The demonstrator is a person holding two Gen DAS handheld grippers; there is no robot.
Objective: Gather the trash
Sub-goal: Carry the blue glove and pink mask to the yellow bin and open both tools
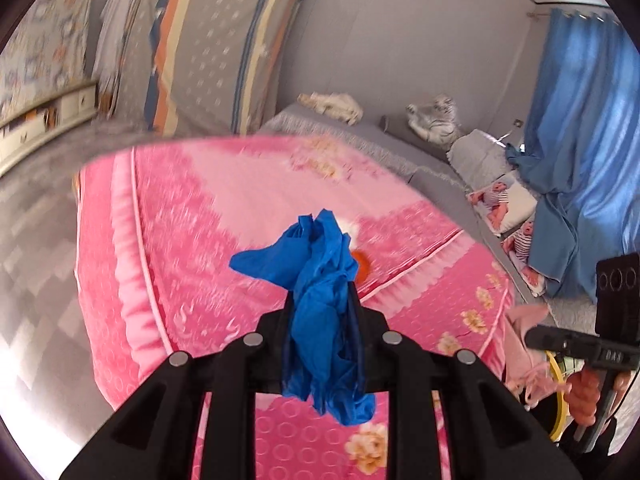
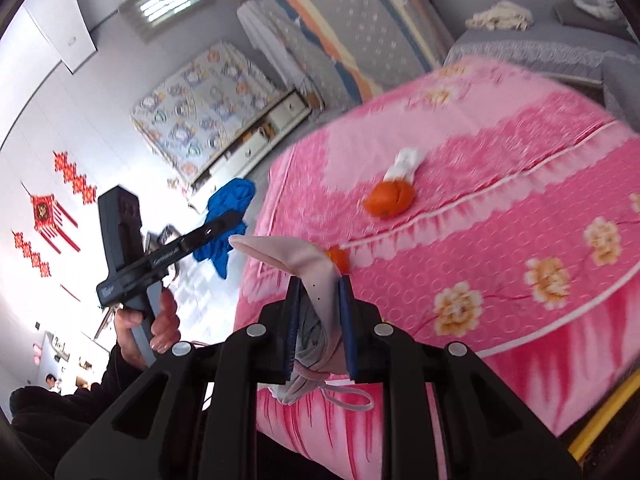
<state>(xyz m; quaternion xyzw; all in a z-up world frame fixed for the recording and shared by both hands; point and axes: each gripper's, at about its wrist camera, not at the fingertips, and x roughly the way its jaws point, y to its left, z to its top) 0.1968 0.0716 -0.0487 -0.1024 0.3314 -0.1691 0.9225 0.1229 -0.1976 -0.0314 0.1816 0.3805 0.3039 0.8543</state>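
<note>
White lettering on the left gripper (image 2: 224, 220) arm and base is too blurred to read; the right gripper (image 1: 536, 336) shows unreadable marks.

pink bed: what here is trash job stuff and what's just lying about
Job:
- blue bag, gripped by left tool
- pink bag, gripped by right tool
- orange peel
- white tissue

Lying about:
- pink blanket
- striped mattress
- blue curtain
- cat
</note>
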